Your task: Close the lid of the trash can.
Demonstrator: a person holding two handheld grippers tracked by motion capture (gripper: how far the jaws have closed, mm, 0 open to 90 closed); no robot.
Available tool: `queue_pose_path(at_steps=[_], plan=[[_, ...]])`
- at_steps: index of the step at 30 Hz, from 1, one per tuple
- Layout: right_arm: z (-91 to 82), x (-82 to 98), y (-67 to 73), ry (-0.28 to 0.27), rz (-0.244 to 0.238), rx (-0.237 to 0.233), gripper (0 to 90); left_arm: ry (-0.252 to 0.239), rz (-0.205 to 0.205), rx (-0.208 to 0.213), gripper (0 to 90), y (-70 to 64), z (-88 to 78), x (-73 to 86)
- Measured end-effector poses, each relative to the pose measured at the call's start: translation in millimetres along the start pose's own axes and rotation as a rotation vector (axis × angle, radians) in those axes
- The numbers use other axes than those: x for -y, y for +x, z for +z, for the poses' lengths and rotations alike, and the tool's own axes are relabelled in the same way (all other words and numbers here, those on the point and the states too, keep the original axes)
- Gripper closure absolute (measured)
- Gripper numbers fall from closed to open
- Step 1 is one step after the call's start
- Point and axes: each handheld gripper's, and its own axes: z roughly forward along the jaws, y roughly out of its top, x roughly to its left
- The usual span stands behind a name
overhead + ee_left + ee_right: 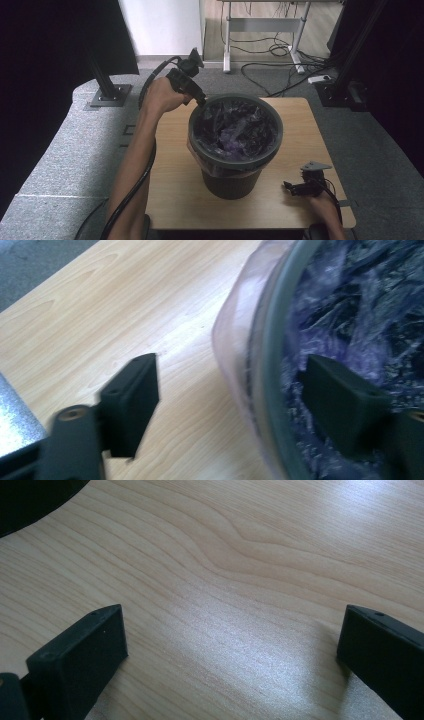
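My left tool point(199, 98) is spread wide astride the far-left rim of the one bin point(235, 182), mid-table point(170, 190): one jaw outside, one inside. Its single purple liner point(235, 131) looks thin, soft and slippery, so I'd pinch the film folded over the rim. My right tool point(295, 188), near right, gapes empty.
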Motion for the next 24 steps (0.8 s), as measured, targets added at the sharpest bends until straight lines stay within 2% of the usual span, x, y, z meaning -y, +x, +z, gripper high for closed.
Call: queue_pose_path(at_steps=[6, 10, 13, 17, 24], plan=[[0.0, 0.0, 0.0, 0.0, 0.0, 0.0, 0.0, -0.054, -0.026, 0.018, 8.6, 19.0, 1.3, 18.6], [0.0, -0.1, 0.0, 0.0, 0.0, 0.0, 0.0, -0.08, -0.041, 0.014, 0.0, 28.7, 3.1, 31.5], [0.0, -0.2, -0.1, 0.0, -0.001, 0.0, 0.0, -0.116, -0.037, 0.014, 0.0, 35.4, 3.6, 41.2], [0.0, -0.2, -0.1, 0.0, 0.0, 0.0, 0.0, -0.163, -0.016, -0.014, 0.0, 42.2, 4.3, 53.0], [0.0, -0.3, -0.1, 0.0, -0.001, 0.0, 0.0, -0.21, -0.014, -0.046, 0.0, 52.5, 11.1, 71.8]])
